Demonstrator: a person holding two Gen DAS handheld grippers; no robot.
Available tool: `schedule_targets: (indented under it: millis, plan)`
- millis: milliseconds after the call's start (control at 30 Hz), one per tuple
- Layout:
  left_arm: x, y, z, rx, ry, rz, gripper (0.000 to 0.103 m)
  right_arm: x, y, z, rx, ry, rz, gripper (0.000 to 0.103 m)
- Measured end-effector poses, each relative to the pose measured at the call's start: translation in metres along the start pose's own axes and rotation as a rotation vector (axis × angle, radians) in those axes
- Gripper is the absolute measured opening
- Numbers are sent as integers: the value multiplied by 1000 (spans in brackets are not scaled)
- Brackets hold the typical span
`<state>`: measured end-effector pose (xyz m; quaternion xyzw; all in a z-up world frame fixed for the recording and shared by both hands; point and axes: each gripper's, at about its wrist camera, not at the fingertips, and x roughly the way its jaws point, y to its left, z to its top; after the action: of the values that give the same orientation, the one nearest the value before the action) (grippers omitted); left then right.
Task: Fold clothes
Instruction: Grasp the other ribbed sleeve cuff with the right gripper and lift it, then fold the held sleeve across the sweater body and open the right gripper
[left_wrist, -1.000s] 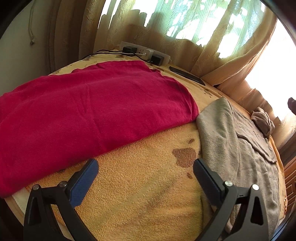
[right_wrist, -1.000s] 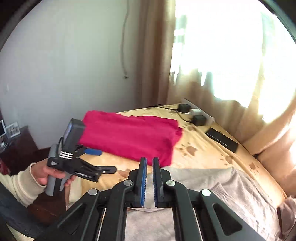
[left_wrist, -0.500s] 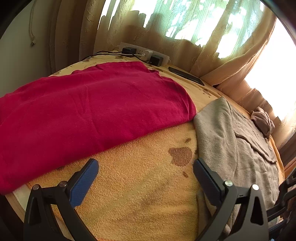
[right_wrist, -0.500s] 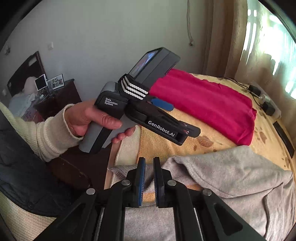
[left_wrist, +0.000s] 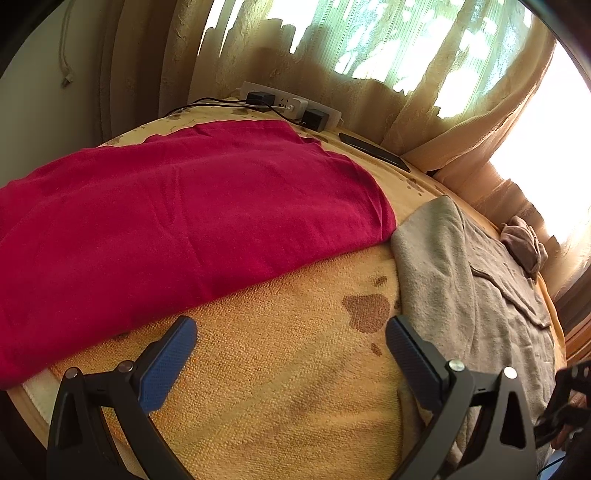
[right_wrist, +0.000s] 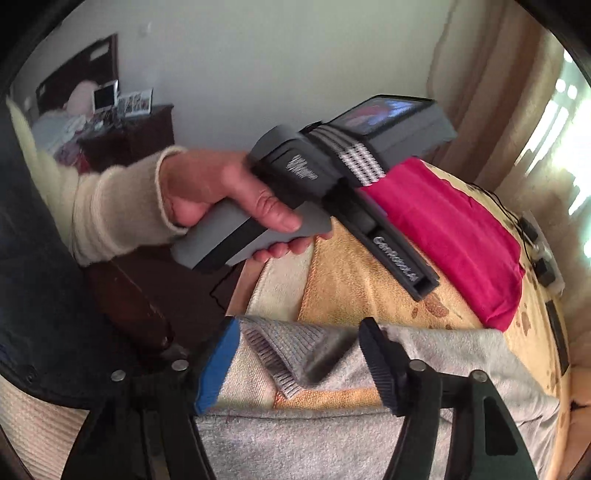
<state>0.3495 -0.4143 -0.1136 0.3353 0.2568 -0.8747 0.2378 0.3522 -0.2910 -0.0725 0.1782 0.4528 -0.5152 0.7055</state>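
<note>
A folded red garment (left_wrist: 166, 221) lies on the left of the yellow blanket (left_wrist: 277, 369); a grey garment (left_wrist: 461, 295) is spread out to its right. My left gripper (left_wrist: 290, 325) hovers open above bare blanket between the two, nothing between its fingers. In the right wrist view a hand (right_wrist: 221, 192) holds that left gripper over the bed. My right gripper (right_wrist: 295, 332) points down at the near edge of the grey garment (right_wrist: 443, 354). Its jaws are opening, and the ribbed grey cuff (right_wrist: 273, 354) lies between the fingers, with neither pad pressing on it.
A white power strip (left_wrist: 291, 105) with plugs and cables and a flat black device (left_wrist: 373, 151) lie along the curtain side. A small brownish cloth (left_wrist: 524, 243) sits at the far right. A dark wooden cabinet (right_wrist: 140, 136) stands beyond the bed's near edge.
My right gripper swung down and rolled towards the grey garment's near edge, and its jaws went from shut to apart. The left gripper kept still.
</note>
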Motion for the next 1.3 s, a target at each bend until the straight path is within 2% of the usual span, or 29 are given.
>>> schedule_targets:
  millis: [67,133,233,267,300,400,500,600,767,1000,1133,1233,1300]
  plan:
    - [0,0,0,-2,0,0,103,12,12,2,-81,36,-17,49]
    - [0,0,0,1,0,0,103,22,20,4,-145,64,-37,49]
    - [0,-1,-1,7,1,-1,103,36,21,5,-178,102,-21,49]
    - [0,-1,-1,8,1,-1,103,36,17,6,-158,105,0,48]
    - [0,-1,-1,7,1,-3,103,37,14,7,-137,108,20,43]
    - [0,1,-1,5,0,-5,103,35,-1,6,-48,102,61,20]
    - [-1,2,-1,2,0,-6,103,16,-24,6,109,33,99,16]
    - [0,2,0,-2,-1,-5,103,-21,-58,6,270,-90,79,15]
    - [0,3,1,-21,-6,1,103,-92,-127,-17,507,-287,-103,15]
    - [-1,-3,8,-27,-10,-9,103,-180,-209,-92,853,-489,-439,15]
    - [1,-21,16,18,-12,-26,103,-215,-218,-140,1056,-561,-598,15]
    - [5,-40,23,69,-9,-39,103,-243,-214,-194,1202,-588,-689,15]
    - [9,-56,28,110,-9,-45,103,-249,-208,-232,1298,-585,-718,15]
